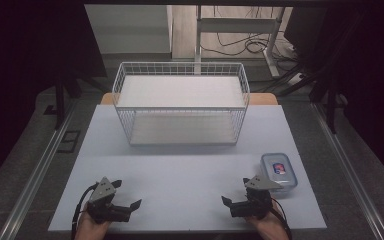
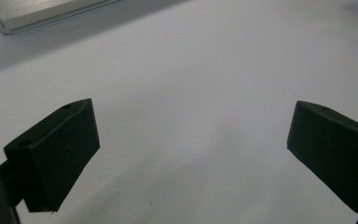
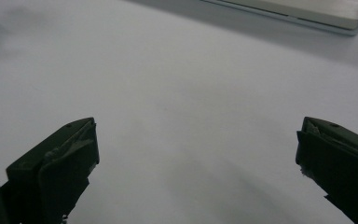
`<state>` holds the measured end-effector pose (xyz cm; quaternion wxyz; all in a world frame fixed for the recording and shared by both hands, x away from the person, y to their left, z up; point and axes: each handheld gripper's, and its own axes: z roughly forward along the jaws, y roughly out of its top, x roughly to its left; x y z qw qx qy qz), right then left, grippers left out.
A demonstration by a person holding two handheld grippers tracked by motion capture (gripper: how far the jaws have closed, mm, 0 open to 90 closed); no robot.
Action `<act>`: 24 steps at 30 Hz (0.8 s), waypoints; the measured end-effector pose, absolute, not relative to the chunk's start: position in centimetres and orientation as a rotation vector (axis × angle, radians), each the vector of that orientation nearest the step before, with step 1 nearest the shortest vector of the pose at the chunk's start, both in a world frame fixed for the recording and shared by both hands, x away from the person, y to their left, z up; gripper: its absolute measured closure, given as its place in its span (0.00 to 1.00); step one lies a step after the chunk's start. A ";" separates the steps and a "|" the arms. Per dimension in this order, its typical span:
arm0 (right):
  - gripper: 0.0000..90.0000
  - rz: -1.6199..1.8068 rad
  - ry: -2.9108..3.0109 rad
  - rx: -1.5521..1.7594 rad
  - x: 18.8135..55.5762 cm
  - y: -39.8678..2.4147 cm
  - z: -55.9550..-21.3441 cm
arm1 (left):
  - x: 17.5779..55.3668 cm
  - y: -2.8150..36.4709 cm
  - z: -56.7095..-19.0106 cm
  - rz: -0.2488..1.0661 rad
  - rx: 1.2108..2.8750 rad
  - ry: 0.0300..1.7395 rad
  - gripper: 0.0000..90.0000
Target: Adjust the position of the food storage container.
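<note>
Lidded container [image 1: 279,171], clear plastic with a blue rim, sits flat on the tabletop [image 1: 180,175] just beside the right gripper [image 1: 237,195], near the right edge, probably set there within easy reach. Both grippers' jaws stand spread wide with nothing between them. The left gripper [image 1: 127,195] is well apart from the container. Both hands rest low at the near edge, grippers aimed toward the wire basket [image 1: 180,102] at the far side, likely the destination.
</note>
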<state>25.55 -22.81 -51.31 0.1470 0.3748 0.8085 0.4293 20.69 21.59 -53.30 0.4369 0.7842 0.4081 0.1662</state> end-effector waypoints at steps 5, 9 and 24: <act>0.00 1.228 2.340 1.084 25.6 -22.7 -51.1 | 20.7 21.6 -53.3 0.416 1.944 1.010 0.02; 0.00 1.223 2.332 1.121 25.8 -23.0 -50.8 | 20.8 21.5 -53.4 0.434 1.948 1.005 0.01; 0.61 1.151 2.284 1.082 26.7 -25.0 -47.9 | 20.5 21.8 -53.4 0.466 1.937 0.999 0.01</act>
